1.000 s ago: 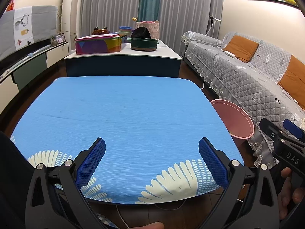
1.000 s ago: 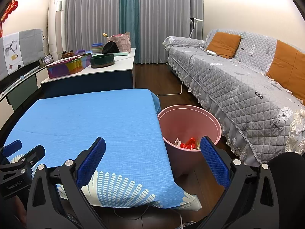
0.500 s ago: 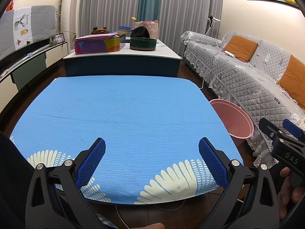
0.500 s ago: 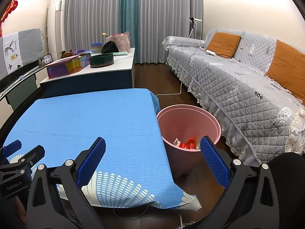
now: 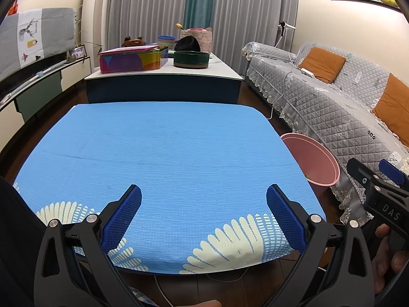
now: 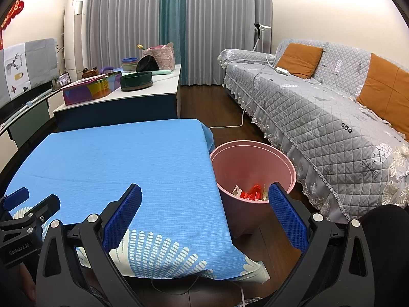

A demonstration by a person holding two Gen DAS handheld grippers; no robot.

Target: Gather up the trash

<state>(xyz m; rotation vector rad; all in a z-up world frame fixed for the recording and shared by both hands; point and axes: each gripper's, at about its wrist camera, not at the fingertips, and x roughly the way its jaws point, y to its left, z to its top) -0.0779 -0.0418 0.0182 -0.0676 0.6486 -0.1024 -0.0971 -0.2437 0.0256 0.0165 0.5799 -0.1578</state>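
A pink trash bin [image 6: 255, 168] stands on the floor at the right edge of the blue-clothed table [image 6: 115, 158]. Red and white trash pieces [image 6: 251, 193] lie in its bottom. The bin also shows in the left wrist view [image 5: 311, 158]. My left gripper [image 5: 203, 204] is open and empty over the table's [image 5: 163, 153] near edge. My right gripper [image 6: 204, 204] is open and empty, held over the table's near right corner, with its right finger in front of the bin. I see no trash on the cloth.
A grey quilted sofa [image 6: 332, 117] with orange cushions runs along the right. A low cabinet [image 5: 163, 87] behind the table carries a colourful box, a dark round bowl and other items. A white cable lies on the floor by the sofa.
Both grippers stay open and empty. The views barely shift; both grippers have drawn back slightly.
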